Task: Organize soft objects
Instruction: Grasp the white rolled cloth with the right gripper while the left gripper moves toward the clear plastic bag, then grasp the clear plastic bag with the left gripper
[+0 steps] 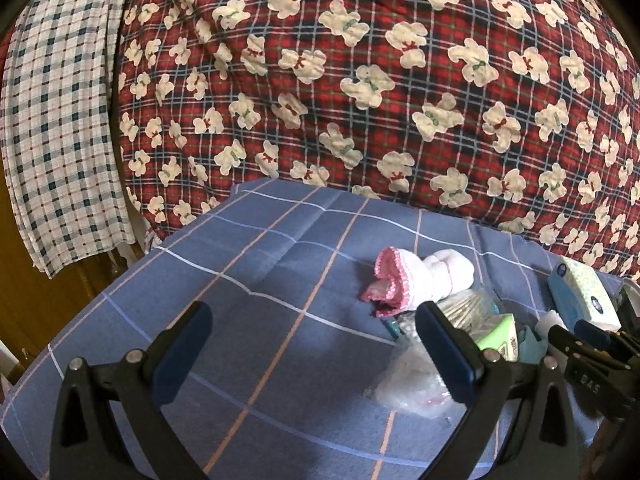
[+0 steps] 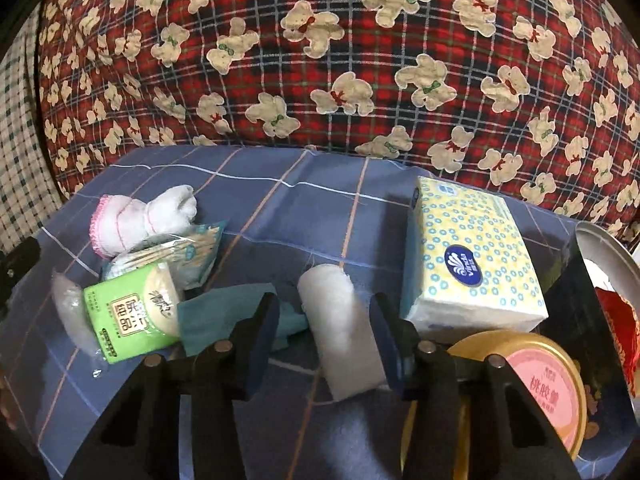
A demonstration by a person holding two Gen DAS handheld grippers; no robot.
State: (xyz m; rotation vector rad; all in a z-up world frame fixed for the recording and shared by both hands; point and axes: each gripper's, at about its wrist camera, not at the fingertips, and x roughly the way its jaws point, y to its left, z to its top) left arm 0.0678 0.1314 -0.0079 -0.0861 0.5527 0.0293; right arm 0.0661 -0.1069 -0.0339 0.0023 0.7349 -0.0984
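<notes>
A white sock with a pink frilled cuff (image 1: 416,282) (image 2: 136,218) lies on the blue checked sheet (image 1: 256,280). A white rolled cloth (image 2: 342,326) lies between the open jaws of my right gripper (image 2: 326,334), touching the right finger; the left finger stands apart from it. A teal cloth (image 2: 224,316) lies just left of it. A green tissue pack (image 2: 130,316) (image 1: 500,336), a cotton swab bag (image 2: 188,254) and a clear plastic bag (image 1: 412,384) lie beside the sock. My left gripper (image 1: 312,344) is open and empty, left of the pile.
A yellow Vinda tissue box (image 2: 472,256) (image 1: 584,292) stands right of the cloth. A round tin with a pink lid (image 2: 540,384) and a dark open can (image 2: 600,256) sit at the right. A red bear-print quilt (image 1: 360,80) rises behind. A checked cloth (image 1: 56,120) hangs at left.
</notes>
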